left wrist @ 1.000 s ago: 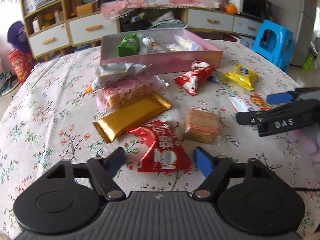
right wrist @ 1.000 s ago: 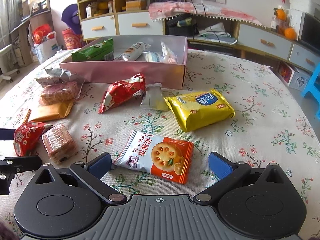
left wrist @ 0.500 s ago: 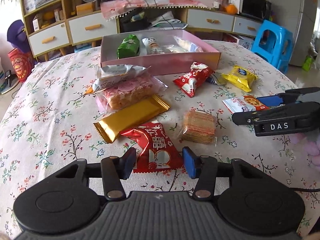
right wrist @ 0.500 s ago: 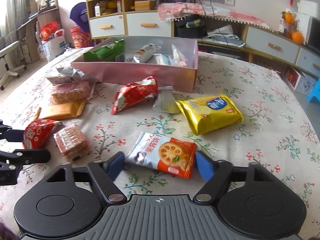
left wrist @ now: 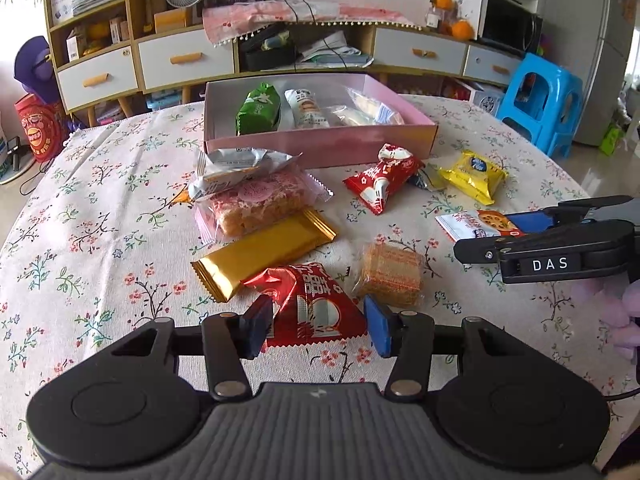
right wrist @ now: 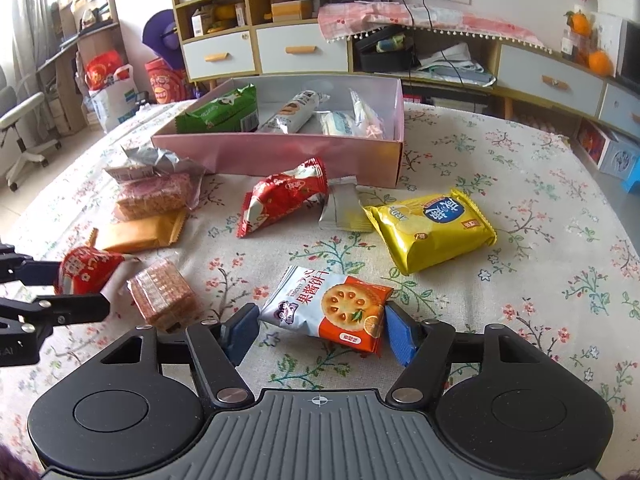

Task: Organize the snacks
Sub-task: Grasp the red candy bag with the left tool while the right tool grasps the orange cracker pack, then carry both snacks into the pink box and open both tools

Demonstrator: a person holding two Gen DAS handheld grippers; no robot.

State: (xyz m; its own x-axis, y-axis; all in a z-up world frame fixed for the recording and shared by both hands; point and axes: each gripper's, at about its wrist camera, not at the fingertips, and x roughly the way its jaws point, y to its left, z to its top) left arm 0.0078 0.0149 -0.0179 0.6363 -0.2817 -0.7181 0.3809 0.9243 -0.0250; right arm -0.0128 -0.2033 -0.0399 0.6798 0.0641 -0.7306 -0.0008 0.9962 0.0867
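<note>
Gripping a red packet (left wrist: 316, 312) in left tongs (left wrist: 316, 326); right tongs (right wrist: 320, 330) closing on biscuit packet (right wrist: 332, 306)

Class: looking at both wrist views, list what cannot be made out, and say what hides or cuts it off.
- Right wrist view: left gripper body, cut by the left edge.
- Left wrist view: pink cardboard box floor, hidden by its front wall.
- Both views: small silver packet, partly under the crinkled red snack bag.

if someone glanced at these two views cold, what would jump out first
Probably the two grippers, each closing on a packet at the near edge of the floral tablecloth: the left gripper around a red snack packet, the right gripper around an orange and white biscuit packet. Behind them sits the pink box, already holding a few snacks.
</note>
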